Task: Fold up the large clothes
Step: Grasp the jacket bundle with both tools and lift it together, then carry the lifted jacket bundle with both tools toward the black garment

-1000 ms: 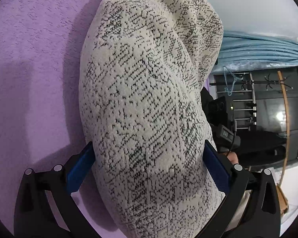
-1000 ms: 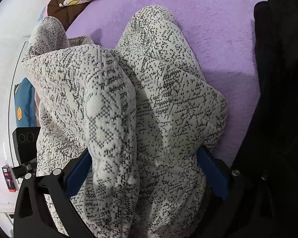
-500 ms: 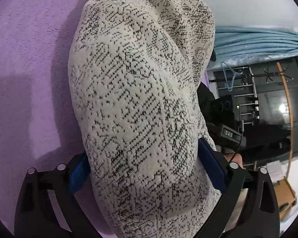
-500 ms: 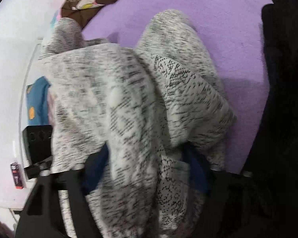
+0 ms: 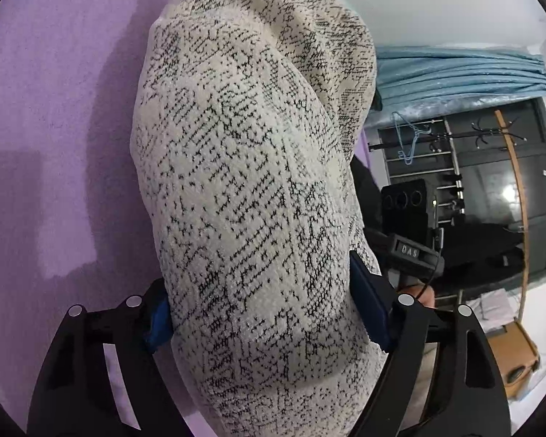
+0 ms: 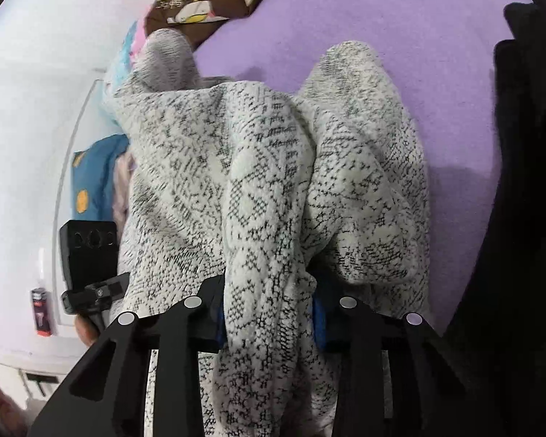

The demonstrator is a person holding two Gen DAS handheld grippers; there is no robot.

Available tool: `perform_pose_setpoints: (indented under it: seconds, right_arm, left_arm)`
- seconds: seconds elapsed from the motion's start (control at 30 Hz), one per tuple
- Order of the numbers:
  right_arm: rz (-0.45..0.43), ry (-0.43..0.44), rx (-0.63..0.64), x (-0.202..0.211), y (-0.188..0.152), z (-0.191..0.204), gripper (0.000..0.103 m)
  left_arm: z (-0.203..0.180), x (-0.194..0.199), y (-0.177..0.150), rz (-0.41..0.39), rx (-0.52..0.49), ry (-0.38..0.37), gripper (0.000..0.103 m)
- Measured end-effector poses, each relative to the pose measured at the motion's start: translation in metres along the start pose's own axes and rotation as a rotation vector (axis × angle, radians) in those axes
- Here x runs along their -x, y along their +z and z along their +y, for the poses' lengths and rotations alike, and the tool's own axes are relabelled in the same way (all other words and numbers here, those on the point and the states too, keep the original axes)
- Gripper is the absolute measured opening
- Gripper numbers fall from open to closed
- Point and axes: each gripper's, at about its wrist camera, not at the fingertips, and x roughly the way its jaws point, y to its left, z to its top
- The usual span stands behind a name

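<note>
My right claw (image 6: pixel 267 313) is closing, its 2 blue pads already pinching a narrow bunch of the knit (image 6: pixel 269 189). My left claw (image 5: pixel 269 313) is closing too, wider, both pads pressed against a thick roll of the same knit (image 5: pixel 251 196). The speckled white knit rises off the purple bed (image 6: pixel 400 14). Beyond it lie a brown pillow (image 6: pixel 204 3) and a blue curtain (image 5: pixel 462 71)

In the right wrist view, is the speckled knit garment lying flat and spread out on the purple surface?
No, the speckled knit garment is bunched in thick folds, rising off the purple surface into the right gripper.
</note>
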Motion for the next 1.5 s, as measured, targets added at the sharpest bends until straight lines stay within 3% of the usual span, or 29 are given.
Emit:
perform_pose_setpoints:
  seconds: [0.33,0.87,1.03,1.3,1.5]
  right_arm:
    - [-0.034,0.210,0.038,0.029,-0.030,0.038,0.029]
    - [-0.028,0.359,0.150,0.079,-0.090,0.121,0.029]
    - [-0.033,0.410,0.152,0.094,-0.106,0.136,0.029]
    - [-0.077,0.465,0.147,0.141,-0.124,0.155,0.029]
    - [-0.111,0.477,0.135,0.162,-0.133,0.157,0.029]
  left_arm:
    - [-0.035,0.041,-0.017,-0.017,-0.060,-0.021,0.077]
    - [-0.113,0.141,-0.085,-0.127,-0.132,0.050,0.077]
    - [-0.143,0.164,-0.092,-0.138,-0.164,0.090,0.077]
    - [-0.205,0.181,-0.109,-0.147,-0.249,0.134,0.076]
    - [-0.224,0.178,-0.123,-0.127,-0.271,0.144,0.076]
